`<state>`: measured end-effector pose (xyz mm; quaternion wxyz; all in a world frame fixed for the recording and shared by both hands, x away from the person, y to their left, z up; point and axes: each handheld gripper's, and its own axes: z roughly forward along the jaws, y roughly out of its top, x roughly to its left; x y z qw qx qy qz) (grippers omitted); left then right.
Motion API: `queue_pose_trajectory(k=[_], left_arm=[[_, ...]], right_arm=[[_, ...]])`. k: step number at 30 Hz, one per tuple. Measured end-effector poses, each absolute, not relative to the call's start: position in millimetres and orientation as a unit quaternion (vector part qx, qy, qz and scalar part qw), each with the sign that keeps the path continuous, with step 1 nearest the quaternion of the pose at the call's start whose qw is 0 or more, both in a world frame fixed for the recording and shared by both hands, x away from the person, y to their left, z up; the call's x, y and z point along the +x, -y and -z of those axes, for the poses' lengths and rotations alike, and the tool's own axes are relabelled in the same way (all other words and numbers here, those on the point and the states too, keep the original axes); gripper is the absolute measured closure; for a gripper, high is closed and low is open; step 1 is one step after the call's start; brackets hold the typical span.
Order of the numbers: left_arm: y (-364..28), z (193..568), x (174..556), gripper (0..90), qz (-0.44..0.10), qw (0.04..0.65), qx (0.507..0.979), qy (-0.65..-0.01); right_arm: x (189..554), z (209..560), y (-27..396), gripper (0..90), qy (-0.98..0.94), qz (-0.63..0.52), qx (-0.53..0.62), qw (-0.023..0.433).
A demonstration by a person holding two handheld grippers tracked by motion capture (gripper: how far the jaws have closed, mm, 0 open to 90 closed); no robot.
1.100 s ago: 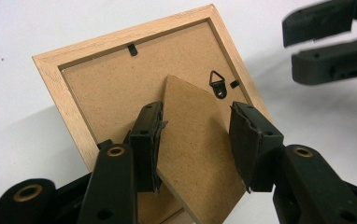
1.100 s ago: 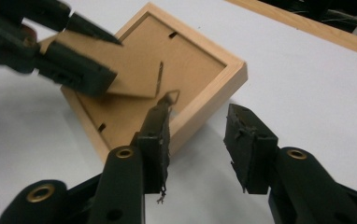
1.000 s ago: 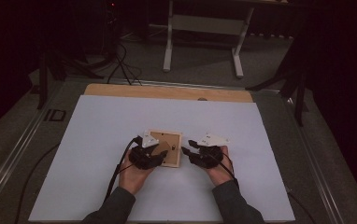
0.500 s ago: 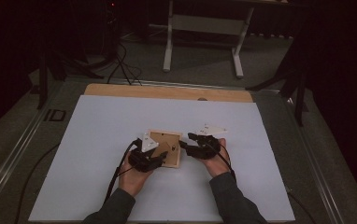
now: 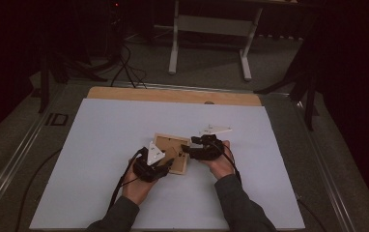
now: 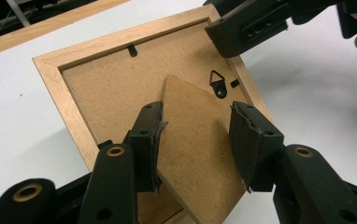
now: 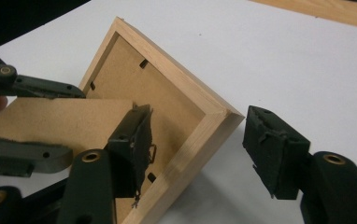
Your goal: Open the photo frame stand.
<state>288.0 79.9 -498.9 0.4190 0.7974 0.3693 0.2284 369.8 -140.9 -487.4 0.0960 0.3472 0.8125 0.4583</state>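
On the table point(image 5: 100, 145), left gripper point(image 6: 195, 140) grasps the frame's point(image 6: 120, 88) stand point(image 6: 195, 135); right gripper point(image 7: 200, 149), just opening, straddles its corner.

Black grippers point(image 5: 173, 162), brass rivets, grey sleeves point(image 5: 243, 208), trailing cables

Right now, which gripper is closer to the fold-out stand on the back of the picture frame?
Left. The left gripper straddles the stand; the right gripper, jaws just opening, straddles the frame corner beside it.

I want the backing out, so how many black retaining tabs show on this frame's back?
3 tabs: one on the top edge, one on the right edge beside the hanger, one on the left edge. The stand may hide another.
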Motion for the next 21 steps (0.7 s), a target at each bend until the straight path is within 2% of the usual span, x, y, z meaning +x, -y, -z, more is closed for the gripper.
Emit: queue_pose_trajectory(k=[10, 19, 21], left_arm=[[-77.9, 499.9, 283.6, 56.1, -0.248, 0.421, 0.799, -0.350], [-81.9, 500.6, 286.8, 55.2, -0.233, 0.421, 0.800, -0.359], [-85.2, 500.2, 289.7, 55.3, -0.214, 0.423, 0.800, -0.368]], right_arm=[[376.9, 495.7, 139.1, 36.3, -0.802, -0.469, 0.366, 0.049], [376.8, 495.3, 140.1, 41.5, -0.802, -0.473, 0.362, 0.048], [376.5, 495.1, 140.1, 43.8, -0.802, -0.473, 0.361, 0.052]])
